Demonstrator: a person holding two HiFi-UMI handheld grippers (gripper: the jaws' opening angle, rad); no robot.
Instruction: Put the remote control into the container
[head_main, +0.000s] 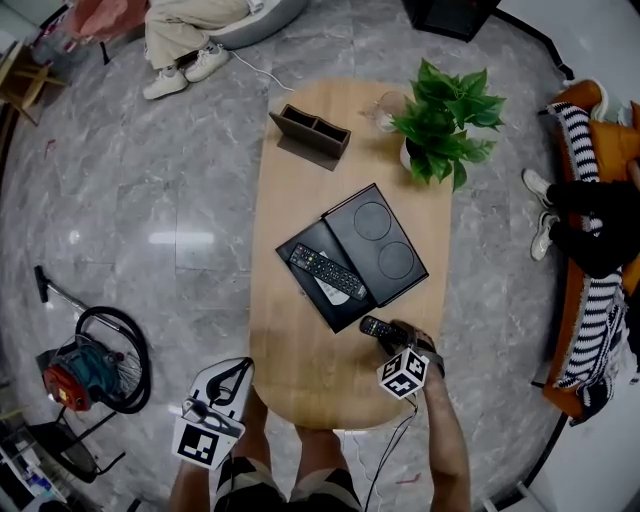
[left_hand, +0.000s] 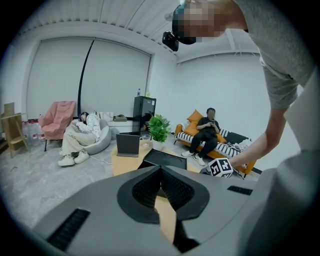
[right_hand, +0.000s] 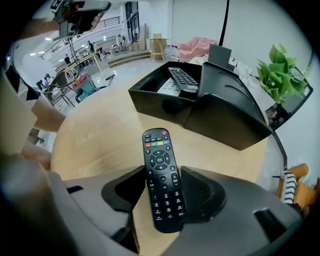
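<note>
Near the container (right_hand: 160, 106), straddled the remote control (right_hand: 159, 160) with right gripper (right_hand: 163, 192) spread, left gripper (left_hand: 161, 187) pressed together; risked skidding it if squeezed off-centre.

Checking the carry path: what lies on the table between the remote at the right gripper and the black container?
Nothing: the right gripper view shows only bare tabletop from the remote to the container.
</note>
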